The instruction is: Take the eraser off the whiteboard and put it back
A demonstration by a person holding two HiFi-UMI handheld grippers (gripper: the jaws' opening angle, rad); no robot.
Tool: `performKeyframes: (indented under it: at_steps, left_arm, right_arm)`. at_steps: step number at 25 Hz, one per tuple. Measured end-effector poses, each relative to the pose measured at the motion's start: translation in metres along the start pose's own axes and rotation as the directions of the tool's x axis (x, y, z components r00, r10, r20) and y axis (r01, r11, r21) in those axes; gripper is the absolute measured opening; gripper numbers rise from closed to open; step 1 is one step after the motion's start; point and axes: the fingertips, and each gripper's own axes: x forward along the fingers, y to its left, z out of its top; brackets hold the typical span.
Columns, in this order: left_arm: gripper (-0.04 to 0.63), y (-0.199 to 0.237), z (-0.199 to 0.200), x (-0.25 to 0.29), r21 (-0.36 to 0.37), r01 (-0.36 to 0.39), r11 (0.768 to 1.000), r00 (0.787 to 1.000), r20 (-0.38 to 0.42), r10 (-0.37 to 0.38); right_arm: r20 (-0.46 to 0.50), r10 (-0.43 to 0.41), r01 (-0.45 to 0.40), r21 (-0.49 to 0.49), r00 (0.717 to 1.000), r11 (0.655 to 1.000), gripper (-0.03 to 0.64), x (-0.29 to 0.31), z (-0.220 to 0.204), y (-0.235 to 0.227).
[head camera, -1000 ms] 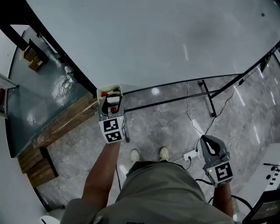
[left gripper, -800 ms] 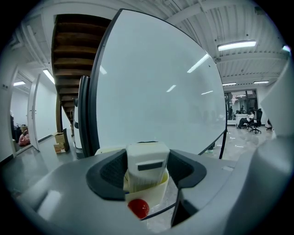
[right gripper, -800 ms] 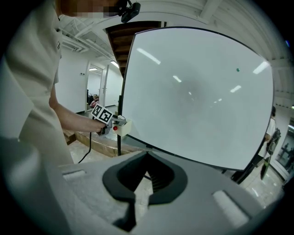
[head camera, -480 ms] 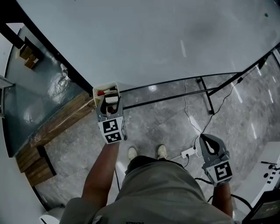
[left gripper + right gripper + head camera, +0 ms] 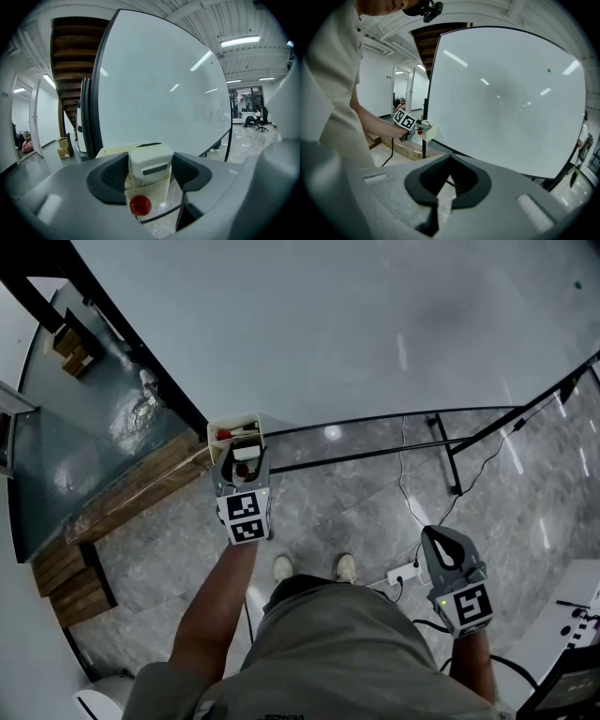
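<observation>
Eraser, a cream plastic block (image 5: 150,164), sits between the left claw's (image 5: 241,459) jaws, which have just been opening, above a cream tray (image 5: 217,425) at the large whiteboard's (image 5: 375,324) corner. Right claw (image 5: 442,545) closed, empty.

Down low in the head view there's grey marbled floor tile (image 5: 356,512) catching a bright ceiling reflection. Left of centre, a long wooden bench (image 5: 141,488) runs on a slant, with stacked wooden blocks (image 5: 75,582) at the lower left. A white power strip (image 5: 405,572) lies on the tile right of centre, a thin white cable (image 5: 408,493) trailing up from it. In the left gripper view, a wooden staircase (image 5: 75,51) climbs at the upper left, with strip lights (image 5: 240,41) overhead on the right.
</observation>
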Motion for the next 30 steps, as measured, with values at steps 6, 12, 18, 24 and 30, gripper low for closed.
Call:
performKeyframes:
  at_steps: [6, 12, 18, 24, 30]
  left_arm:
    - [0.311, -0.001, 0.006, -0.020, 0.032, 0.004, 0.999, 1.000, -0.001, -0.004]
    - [0.316, 0.000, 0.011, -0.065, 0.066, -0.048, 0.997, 0.999, 0.009, 0.047]
    - [0.316, -0.031, 0.029, -0.146, 0.046, -0.018, 0.999, 1.000, -0.022, 0.019]
    - [0.311, -0.090, 0.060, -0.215, -0.018, 0.102, 0.995, 0.995, 0.003, -0.102]
    - [0.285, -0.133, 0.077, -0.266, -0.009, 0.264, 0.965, 0.963, 0.063, -0.263]
  right_arm:
    - [0.030, 0.040, -0.040, -0.006, 0.999, 0.999, 0.003, 0.004, 0.003, -0.001]
    - [0.067, 0.130, -0.131, 0.009, 0.989, 0.991, 0.003, 0.011, 0.004, 0.000]
    - [0.108, 0.282, -0.281, -0.028, 0.953, 0.959, 0.003, 0.022, -0.001, 0.003]
    - [0.129, 0.378, -0.366, -0.104, 0.917, 0.925, 0.003, 0.032, -0.001, 0.005]
    - [0.192, 0.387, -0.368, -0.126, 0.902, 0.921, 0.003, 0.004, 0.018, 0.047]
